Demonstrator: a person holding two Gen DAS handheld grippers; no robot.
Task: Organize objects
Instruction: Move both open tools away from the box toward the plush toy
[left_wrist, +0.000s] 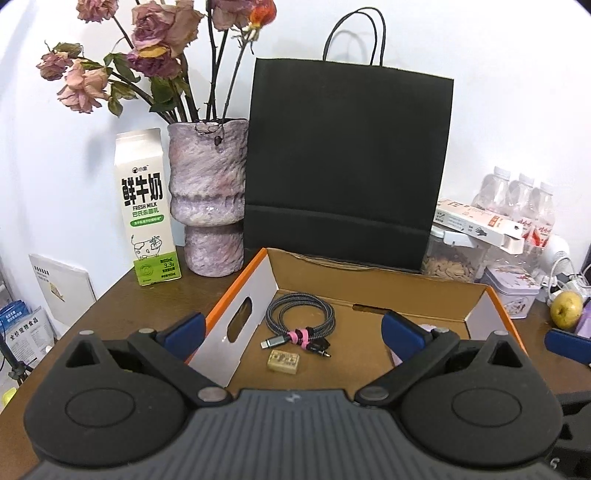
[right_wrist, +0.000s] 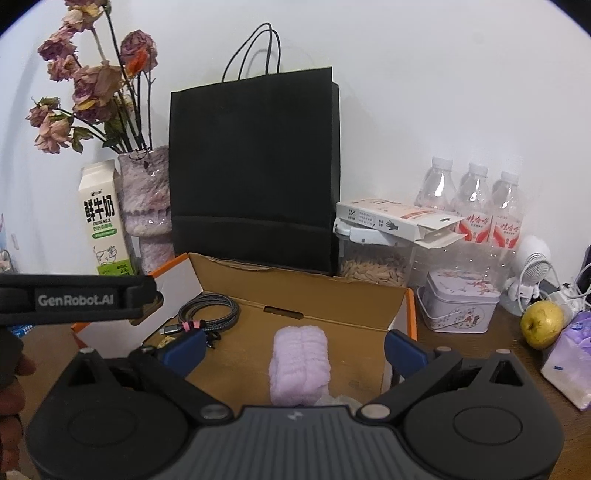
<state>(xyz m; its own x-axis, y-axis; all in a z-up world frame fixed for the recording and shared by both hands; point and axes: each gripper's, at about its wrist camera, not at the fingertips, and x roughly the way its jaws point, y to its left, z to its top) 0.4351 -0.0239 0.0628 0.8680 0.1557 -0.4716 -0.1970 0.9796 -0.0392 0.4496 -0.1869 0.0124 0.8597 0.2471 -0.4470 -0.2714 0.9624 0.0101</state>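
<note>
Fingers (left_wrist: 184, 328) flanking box (left_wrist: 369, 280), bag (left_wrist: 347, 162) behind

Open box, crowded surroundings

The cardboard box (left_wrist: 369, 284) is open from above, its floor bare between cable (left_wrist: 301, 319) and towel (right_wrist: 299, 365); the black bag (left_wrist: 347, 166) walls its back, vase (left_wrist: 207, 199) and tin (right_wrist: 460, 306) flank it.

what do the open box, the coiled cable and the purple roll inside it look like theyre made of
Open box: corrugated cardboard, matte brown inside, white and orange outside, going by its folded flaps. Coiled cable: a braided fabric sleeve, grey and black weave, with metal-looking plugs. Purple roll: soft fluffy textile, probably a towel or cloth, judging by its fuzzy ribbed surface.
</note>
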